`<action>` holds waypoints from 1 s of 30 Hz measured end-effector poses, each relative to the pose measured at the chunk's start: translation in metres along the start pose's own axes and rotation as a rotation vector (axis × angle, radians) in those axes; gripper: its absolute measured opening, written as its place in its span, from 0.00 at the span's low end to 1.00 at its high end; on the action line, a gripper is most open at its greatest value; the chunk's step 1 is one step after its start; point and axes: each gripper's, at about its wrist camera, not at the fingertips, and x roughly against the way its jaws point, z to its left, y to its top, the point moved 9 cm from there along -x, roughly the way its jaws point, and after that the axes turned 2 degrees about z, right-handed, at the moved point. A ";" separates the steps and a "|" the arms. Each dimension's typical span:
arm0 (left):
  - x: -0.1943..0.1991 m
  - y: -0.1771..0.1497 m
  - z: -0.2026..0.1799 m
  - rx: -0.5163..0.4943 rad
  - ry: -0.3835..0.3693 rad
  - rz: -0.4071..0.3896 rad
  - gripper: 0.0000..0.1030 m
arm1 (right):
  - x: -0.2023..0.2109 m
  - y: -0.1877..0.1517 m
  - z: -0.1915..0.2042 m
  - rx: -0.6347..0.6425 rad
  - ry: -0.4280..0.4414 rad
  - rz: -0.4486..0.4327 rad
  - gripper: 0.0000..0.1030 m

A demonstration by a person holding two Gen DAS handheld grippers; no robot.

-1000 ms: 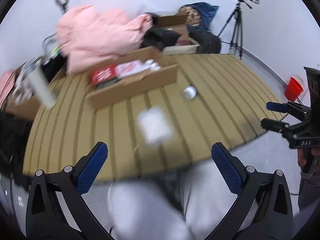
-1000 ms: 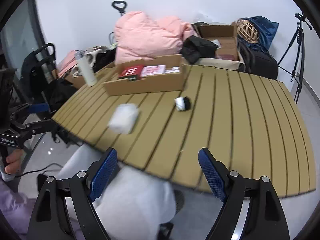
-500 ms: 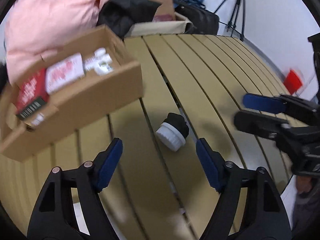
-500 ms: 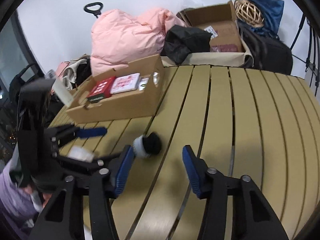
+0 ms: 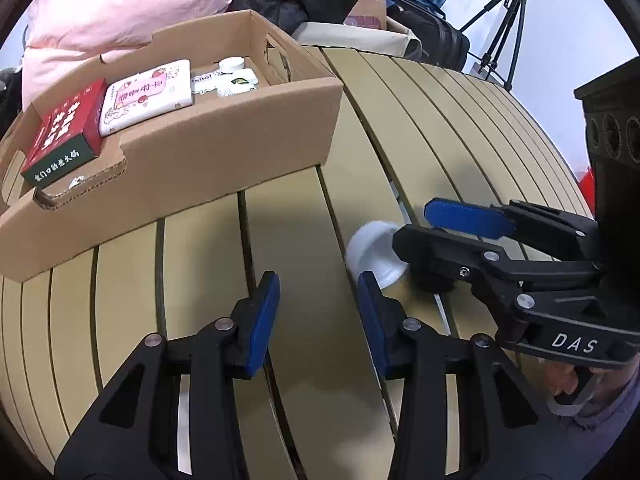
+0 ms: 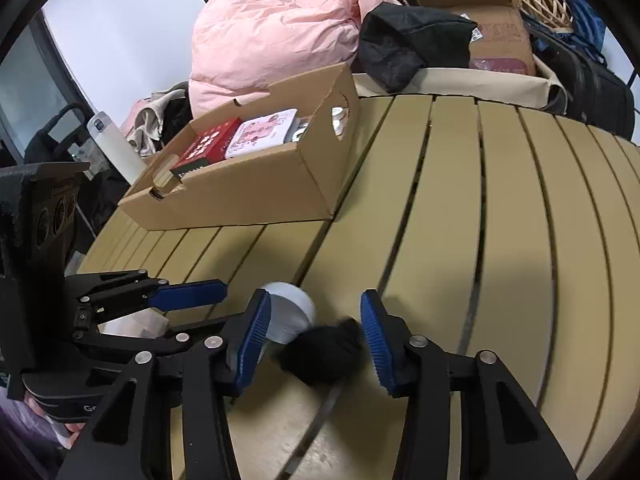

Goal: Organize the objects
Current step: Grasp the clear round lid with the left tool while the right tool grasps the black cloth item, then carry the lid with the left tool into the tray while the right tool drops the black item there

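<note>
A small brush with a white round base (image 6: 290, 314) and black bristles (image 6: 324, 350) lies on the slatted tan table (image 6: 520, 220). My right gripper (image 6: 316, 338) is open, its blue pads either side of the brush, not closed on it. In the left wrist view the white base (image 5: 372, 252) shows, half hidden behind the right gripper (image 5: 436, 226). My left gripper (image 5: 318, 318) is open and empty, just left of the brush. A cardboard box (image 5: 224, 140) holds a red packet (image 5: 64, 132), a pink-white packet (image 5: 148, 94) and small white bottles (image 5: 232, 76).
A pink quilted jacket (image 6: 276, 36), black cloth (image 6: 404, 44) and another open carton (image 6: 496, 20) pile behind the table. A white bottle (image 6: 114, 144) stands at the left edge. A tripod (image 5: 508, 20) stands by the wall. A white object (image 6: 136, 326) lies under the left gripper.
Both grippers have moved down and in toward the brush. The right gripper now straddles it. The left gripper has narrowed and sits beside it.
</note>
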 end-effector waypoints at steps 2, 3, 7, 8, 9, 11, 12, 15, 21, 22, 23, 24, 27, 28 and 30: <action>-0.002 0.002 -0.005 -0.007 -0.038 -0.001 0.35 | 0.000 0.001 -0.003 -0.007 -0.030 0.001 0.43; -0.001 0.003 -0.009 -0.012 -0.062 -0.002 0.35 | 0.007 0.000 -0.004 -0.010 -0.046 -0.014 0.43; 0.004 0.010 -0.018 -0.040 -0.078 -0.034 0.37 | 0.035 -0.008 -0.005 -0.019 -0.012 -0.071 0.43; 0.003 0.012 -0.018 -0.044 -0.064 -0.036 0.37 | 0.036 -0.009 -0.004 -0.013 -0.013 -0.074 0.43; 0.000 0.014 -0.017 -0.043 -0.044 -0.027 0.37 | 0.036 -0.010 -0.003 -0.001 -0.018 -0.078 0.44; -0.005 0.012 -0.005 -0.023 0.018 0.021 0.37 | 0.031 -0.013 0.002 0.039 -0.036 -0.064 0.44; -0.002 0.009 0.001 -0.005 0.032 0.036 0.37 | 0.028 -0.014 0.003 0.050 -0.044 -0.057 0.44; 0.019 0.004 0.015 0.031 -0.010 -0.009 0.47 | 0.017 -0.011 0.009 0.091 -0.087 -0.040 0.44; 0.022 0.016 0.007 0.045 -0.019 -0.044 0.50 | -0.002 -0.008 0.005 0.086 -0.166 -0.021 0.36; 0.017 0.016 -0.001 0.047 -0.026 -0.035 0.50 | 0.007 -0.008 0.001 0.053 -0.152 -0.045 0.35; 0.011 0.018 -0.011 0.037 -0.036 -0.034 0.50 | 0.017 -0.007 -0.002 0.033 -0.154 -0.072 0.35; 0.007 0.020 -0.017 0.027 -0.036 -0.038 0.50 | 0.025 -0.008 -0.006 0.020 -0.158 -0.088 0.35; -0.019 0.027 -0.029 -0.011 0.064 -0.031 0.50 | 0.060 -0.011 -0.027 -0.046 -0.199 -0.139 0.36; -0.028 0.029 -0.030 -0.017 0.093 -0.026 0.50 | 0.072 -0.014 -0.034 -0.064 -0.217 -0.151 0.36; -0.038 0.032 -0.028 -0.014 0.126 -0.039 0.49 | 0.087 -0.018 -0.038 -0.077 -0.223 -0.165 0.36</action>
